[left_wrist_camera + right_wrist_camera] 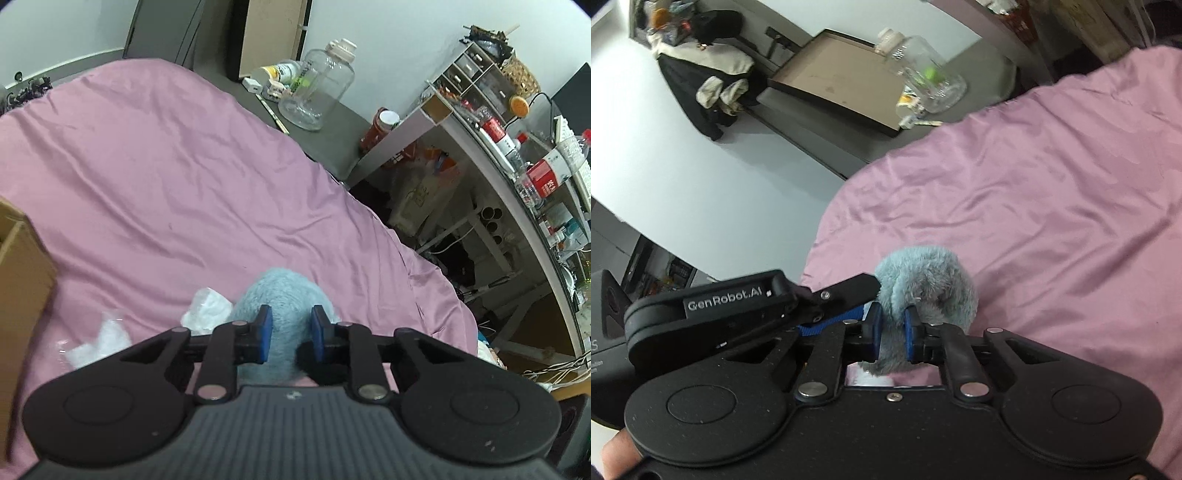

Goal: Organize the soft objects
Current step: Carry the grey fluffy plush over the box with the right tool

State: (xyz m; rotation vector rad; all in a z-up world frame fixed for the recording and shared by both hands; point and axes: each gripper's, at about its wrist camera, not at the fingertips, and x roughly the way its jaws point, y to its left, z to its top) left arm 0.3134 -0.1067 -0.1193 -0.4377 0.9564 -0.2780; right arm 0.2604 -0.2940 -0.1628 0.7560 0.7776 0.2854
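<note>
Both grippers, left [290, 332] and right [893, 334], are clamped on the same blue-grey plush toy [925, 284] just above the pink bedsheet [147, 177], while the cardboard box [18, 280] lies off to the left gripper's side.

Left gripper [291, 334], right gripper [893, 334] clamped

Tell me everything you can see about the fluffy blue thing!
The fluffy blue thing is a soft, rounded lump of pale blue-grey plush with short shaggy fur. What it is, toy or otherwise, cannot be told. Both grippers pinch it: the left gripper clamps one part between its blue pads, and the right gripper squeezes a fold of fur, bunching it. It sits above the wrinkled pink bedsheet, near the bed's edge; whether it touches the sheet cannot be told. Crumpled clear plastic lies beside it.
</note>
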